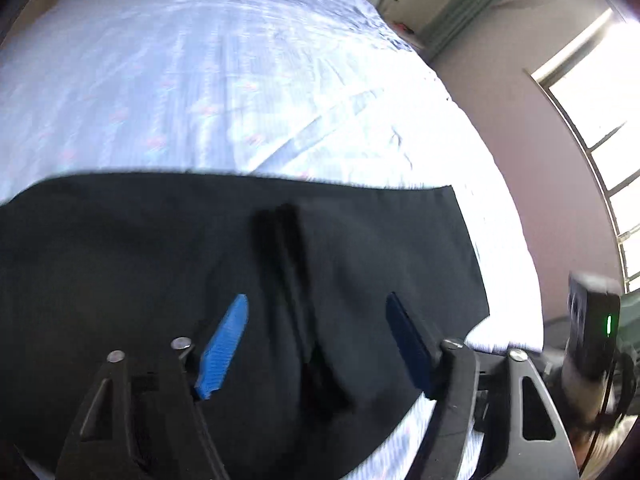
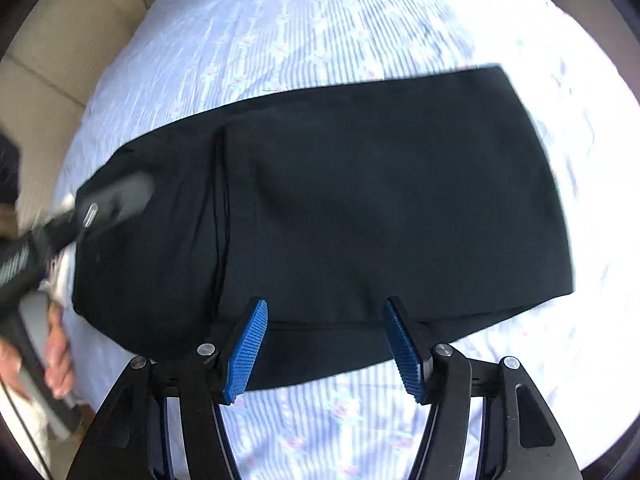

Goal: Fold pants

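Note:
Black pants (image 2: 360, 200) lie folded into a flat block on a bed with a pale blue striped floral sheet (image 2: 320, 24). In the left wrist view the pants (image 1: 160, 272) fill the lower half, with a dark fold ridge down the middle. My left gripper (image 1: 316, 312) is open and empty, hovering above the pants. My right gripper (image 2: 324, 320) is open and empty, above the near edge of the pants. The left gripper also shows in the right wrist view (image 2: 100, 208), blurred, over the left end of the pants.
The bedsheet (image 1: 200, 80) stretches far beyond the pants. A wall and bright window (image 1: 600, 92) stand to the right of the bed. A beige padded headboard (image 2: 52, 60) lies at the left. A person's hand (image 2: 56, 360) holds the left gripper's handle.

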